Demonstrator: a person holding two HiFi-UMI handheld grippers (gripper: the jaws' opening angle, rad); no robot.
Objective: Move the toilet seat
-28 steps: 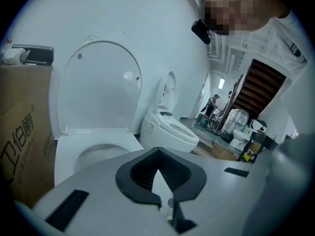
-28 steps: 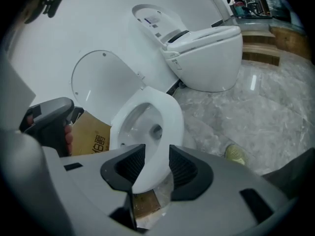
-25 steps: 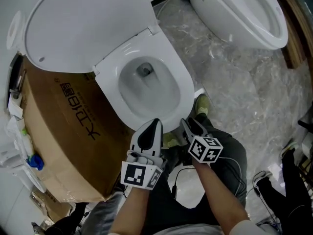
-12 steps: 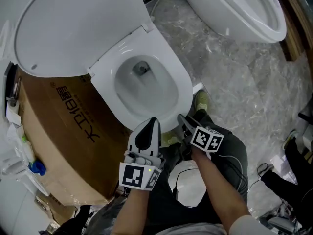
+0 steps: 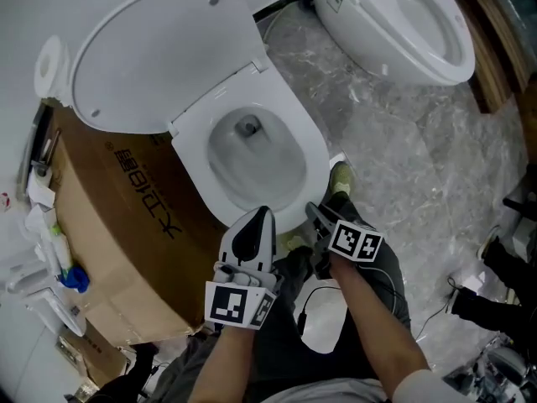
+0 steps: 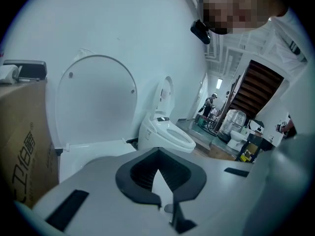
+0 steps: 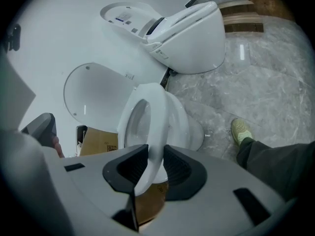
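left gripper [image 5: 263, 215] is hanging nearest, jaws clenched on nothing. right gripper [image 7: 150, 156] jaws, having just been closing, are gripping the toilet seat [image 7: 156, 112] at its front rim; beyond, the lid [image 5: 159, 57] is standing raised.

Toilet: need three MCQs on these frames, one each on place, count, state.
1. Between the right gripper's jaws stands:
A) the toilet seat's front rim
B) a towel
C) nothing

2. Toilets in the head view:
A) one
B) two
C) three

3. The near toilet's lid is:
A) shut
B) raised
C) removed

Answers:
1 A: the right gripper view shows the rim between the pads, the jaws having just been closing on it.
2 B: the near toilet plus a second toilet at upper right.
3 B: the lid leans back, leaving the bowl exposed.
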